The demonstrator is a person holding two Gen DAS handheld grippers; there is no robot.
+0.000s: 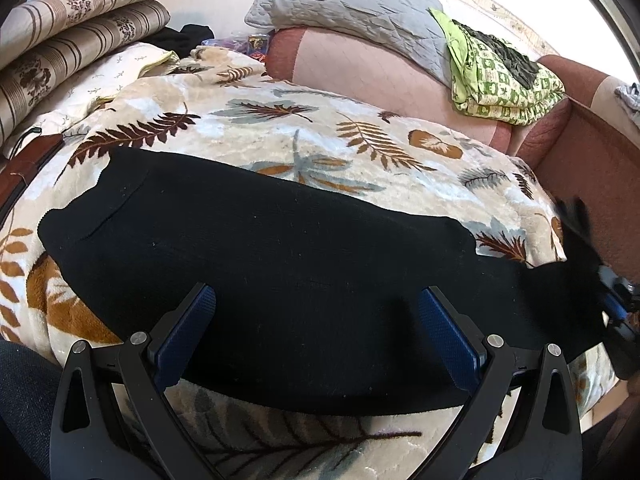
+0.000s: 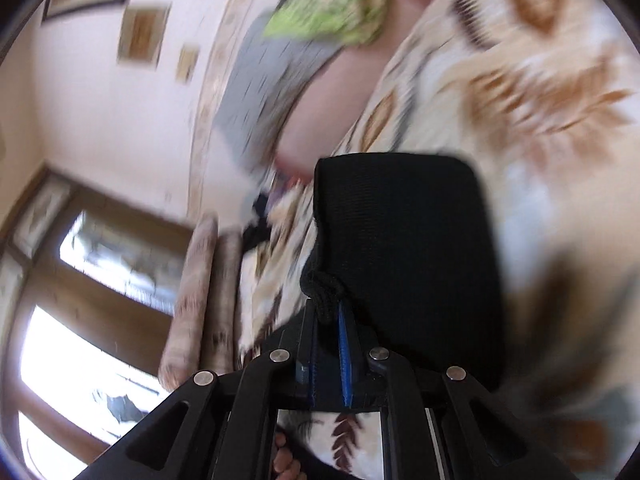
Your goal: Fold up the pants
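Observation:
Black pants (image 1: 280, 264) lie lengthwise across a leaf-patterned blanket (image 1: 280, 128) on a bed. My left gripper (image 1: 316, 300) is open, its blue pads (image 1: 188, 332) spread just above the near edge of the pants, holding nothing. My right gripper (image 2: 326, 312) is shut on a bunched edge of the pants (image 2: 400, 248) and holds that end lifted; the view is tilted and motion-blurred. The right gripper also shows at the right edge of the left wrist view (image 1: 612, 308), at the pants' right end.
Striped cushions (image 1: 72, 40) are stacked at the back left. A grey quilted pillow (image 1: 344, 4) and a green patterned cloth (image 1: 500, 80) lie on a pink bolster (image 1: 360, 68) at the back. The bed's right edge drops to a brown floor (image 1: 592, 168).

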